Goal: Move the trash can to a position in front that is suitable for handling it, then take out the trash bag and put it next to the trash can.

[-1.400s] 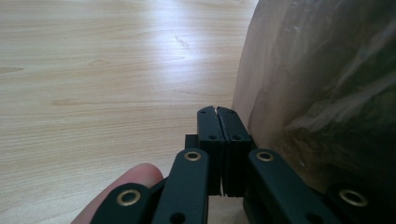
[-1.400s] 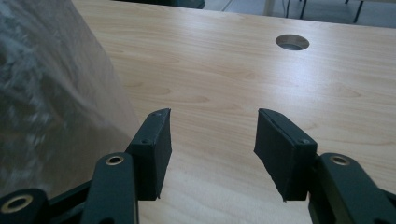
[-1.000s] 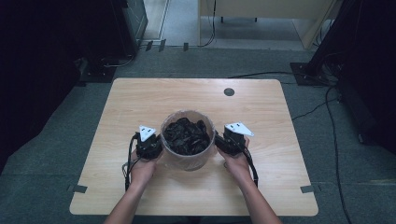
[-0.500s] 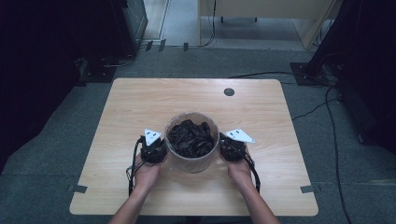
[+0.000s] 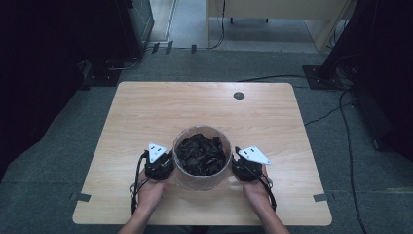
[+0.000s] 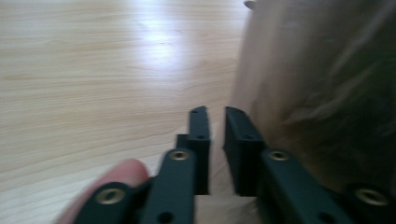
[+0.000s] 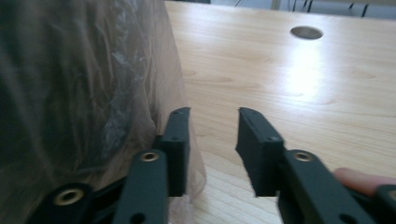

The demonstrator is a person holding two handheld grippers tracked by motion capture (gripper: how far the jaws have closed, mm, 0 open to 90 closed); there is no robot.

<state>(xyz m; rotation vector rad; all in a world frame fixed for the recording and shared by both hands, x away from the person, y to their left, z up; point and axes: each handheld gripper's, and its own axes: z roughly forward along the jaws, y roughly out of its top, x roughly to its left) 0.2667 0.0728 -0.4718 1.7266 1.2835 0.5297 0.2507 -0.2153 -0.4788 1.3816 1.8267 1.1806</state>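
Blur smears the bucket (image 6: 322, 93) beside the left gripper (image 6: 215, 140); both grippers' fingers released, nothing between them.

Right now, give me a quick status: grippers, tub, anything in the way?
Left gripper and right gripper flank the tub, jaws just opening, nothing between them. Tub upright, dark contents. Table ahead bare.

Both forearms come in low, hands fwd, roughly parallel. Left gripper (image 5: 168, 163) sits well apart from right gripper (image 5: 238, 165), each w/ its grey plate on top. Left jaws just opened a bit: narrow gap, nothing btwn them. Right jaws also just opened, wider gap, nothing btwn. A fingertip (image 6: 119, 175) shows just beside the left jaws.
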